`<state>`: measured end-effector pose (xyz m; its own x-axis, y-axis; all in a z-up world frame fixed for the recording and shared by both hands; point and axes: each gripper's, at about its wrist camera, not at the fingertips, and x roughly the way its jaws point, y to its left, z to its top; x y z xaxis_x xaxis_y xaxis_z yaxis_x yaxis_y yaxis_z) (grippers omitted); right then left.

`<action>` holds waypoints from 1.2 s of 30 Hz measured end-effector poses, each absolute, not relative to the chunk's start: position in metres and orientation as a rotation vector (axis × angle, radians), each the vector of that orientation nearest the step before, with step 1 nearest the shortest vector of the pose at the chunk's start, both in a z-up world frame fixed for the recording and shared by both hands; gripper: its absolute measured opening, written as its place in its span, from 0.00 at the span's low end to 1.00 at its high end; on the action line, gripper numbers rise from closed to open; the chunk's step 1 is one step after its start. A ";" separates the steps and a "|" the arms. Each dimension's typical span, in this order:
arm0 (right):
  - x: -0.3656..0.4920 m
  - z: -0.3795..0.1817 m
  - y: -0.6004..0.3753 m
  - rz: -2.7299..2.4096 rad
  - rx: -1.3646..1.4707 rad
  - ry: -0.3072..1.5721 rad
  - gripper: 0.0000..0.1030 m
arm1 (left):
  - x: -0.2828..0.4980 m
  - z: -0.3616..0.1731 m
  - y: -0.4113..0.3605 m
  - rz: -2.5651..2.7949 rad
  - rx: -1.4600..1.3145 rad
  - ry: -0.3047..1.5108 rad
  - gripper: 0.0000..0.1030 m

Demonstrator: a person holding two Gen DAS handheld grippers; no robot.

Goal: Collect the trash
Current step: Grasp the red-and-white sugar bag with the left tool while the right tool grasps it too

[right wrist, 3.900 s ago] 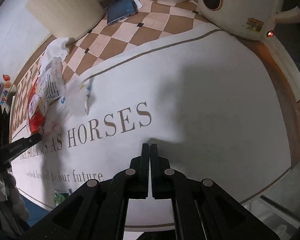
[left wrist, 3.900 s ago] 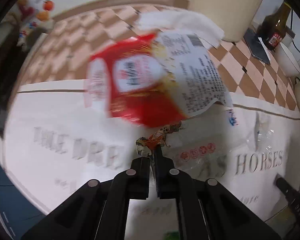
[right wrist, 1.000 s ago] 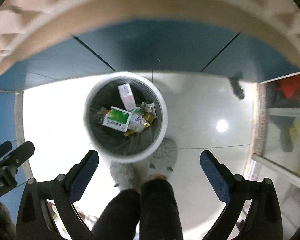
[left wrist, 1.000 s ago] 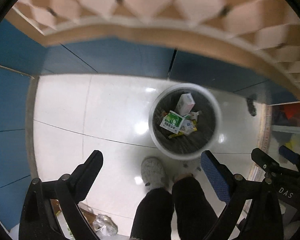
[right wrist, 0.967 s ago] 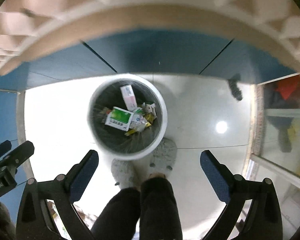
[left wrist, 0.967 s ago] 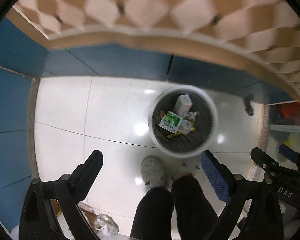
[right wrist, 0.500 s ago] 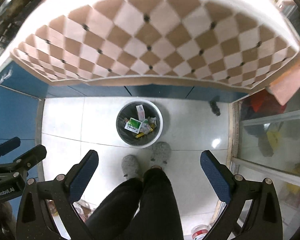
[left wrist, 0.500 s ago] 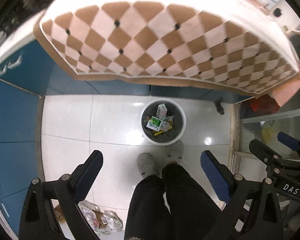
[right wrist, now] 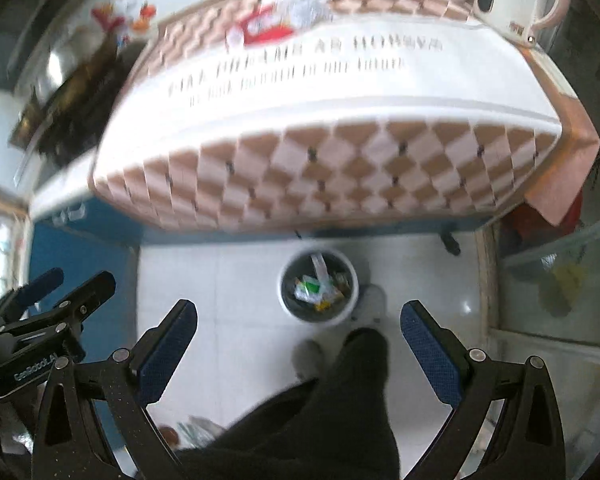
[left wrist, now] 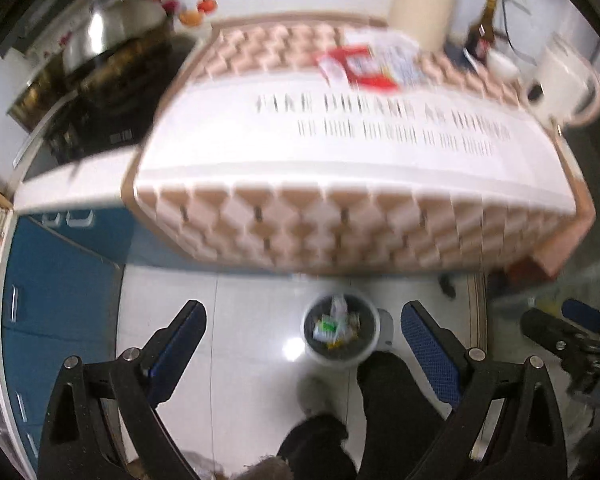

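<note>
A round white bin [left wrist: 341, 332] with several wrappers inside stands on the white floor below the table; it also shows in the right wrist view [right wrist: 319, 287]. A red and white snack bag [left wrist: 364, 66] lies at the far side of the table [left wrist: 340, 168], seen also in the right wrist view [right wrist: 266, 26]. My left gripper [left wrist: 302, 344] is open and empty, high above the floor. My right gripper [right wrist: 298, 340] is open and empty, beside it. Both views are blurred.
A white kettle [left wrist: 560, 84] stands at the table's right end, with a bottle [left wrist: 482, 34] and a cream holder [left wrist: 422, 6] behind. A stove with a pan [left wrist: 108, 40] is at the left. Blue cabinets [left wrist: 56, 276] line the left. The person's legs [right wrist: 340, 400] stand by the bin.
Both grippers have risen and tilted up, away from the bin. The table top with the snack bag has come into view. Both stay open and empty.
</note>
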<state>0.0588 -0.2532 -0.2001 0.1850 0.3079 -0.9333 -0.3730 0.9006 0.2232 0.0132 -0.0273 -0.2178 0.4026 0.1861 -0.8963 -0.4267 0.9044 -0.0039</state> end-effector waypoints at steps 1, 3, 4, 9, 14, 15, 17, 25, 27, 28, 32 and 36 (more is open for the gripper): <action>0.073 -0.195 -0.254 0.483 -0.036 1.288 1.00 | 0.029 -0.214 -0.020 0.412 -0.247 1.067 0.97; 0.106 -0.183 -0.255 0.483 0.000 1.261 1.00 | 0.057 -0.207 -0.007 0.439 -0.249 1.051 0.99; 0.124 -0.179 -0.256 0.480 0.015 1.251 1.00 | 0.082 -0.208 0.002 0.451 -0.256 1.051 1.00; 0.247 -0.182 -0.246 0.469 0.060 1.256 1.00 | 0.167 -0.218 0.040 0.553 -0.294 1.095 1.00; 0.389 -0.215 -0.205 0.505 0.097 1.329 1.00 | 0.257 -0.253 0.086 0.627 -0.404 1.175 1.00; 0.414 -0.223 -0.192 0.513 0.084 1.332 1.00 | 0.267 -0.259 0.093 0.635 -0.427 1.184 1.00; 0.458 -0.239 -0.162 0.557 0.053 1.336 0.94 | 0.289 -0.273 0.106 0.647 -0.480 1.201 1.00; 0.534 -0.286 -0.075 0.730 -0.101 1.342 0.27 | 0.344 -0.311 0.146 0.602 -0.734 1.198 1.00; 0.542 -0.288 -0.073 0.753 -0.083 1.351 0.27 | 0.351 -0.316 0.153 0.570 -0.797 1.178 1.00; 0.544 -0.291 -0.074 0.760 -0.071 1.355 0.26 | 0.355 -0.319 0.155 0.552 -0.822 1.171 1.00; 0.550 -0.294 -0.075 0.801 -0.022 1.376 0.26 | 0.377 -0.315 0.155 0.521 -0.794 1.134 0.98; 0.551 -0.296 -0.074 0.845 -0.011 1.396 0.26 | 0.399 -0.311 0.138 0.488 -0.711 1.134 0.98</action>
